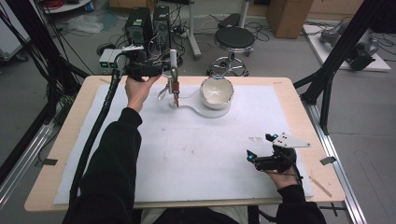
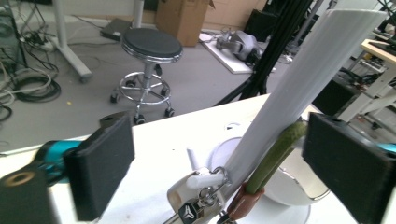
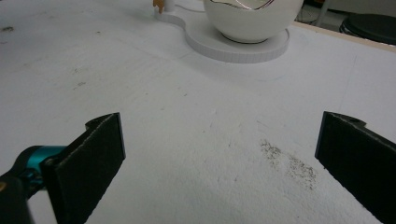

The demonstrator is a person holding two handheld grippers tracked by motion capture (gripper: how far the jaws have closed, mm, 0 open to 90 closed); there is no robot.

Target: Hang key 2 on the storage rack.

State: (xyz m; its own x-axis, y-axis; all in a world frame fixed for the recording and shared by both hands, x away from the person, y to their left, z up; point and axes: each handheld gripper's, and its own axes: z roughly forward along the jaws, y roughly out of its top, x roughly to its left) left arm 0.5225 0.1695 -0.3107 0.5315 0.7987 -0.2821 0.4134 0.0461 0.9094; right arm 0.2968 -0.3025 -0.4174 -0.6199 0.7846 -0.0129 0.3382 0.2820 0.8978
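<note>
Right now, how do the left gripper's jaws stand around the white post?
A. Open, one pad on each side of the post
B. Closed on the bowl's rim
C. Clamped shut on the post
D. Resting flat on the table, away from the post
A. In the left gripper view, the left gripper has its black pads spread wide, with the white post rising between them and a clear gap on the left side.
</note>
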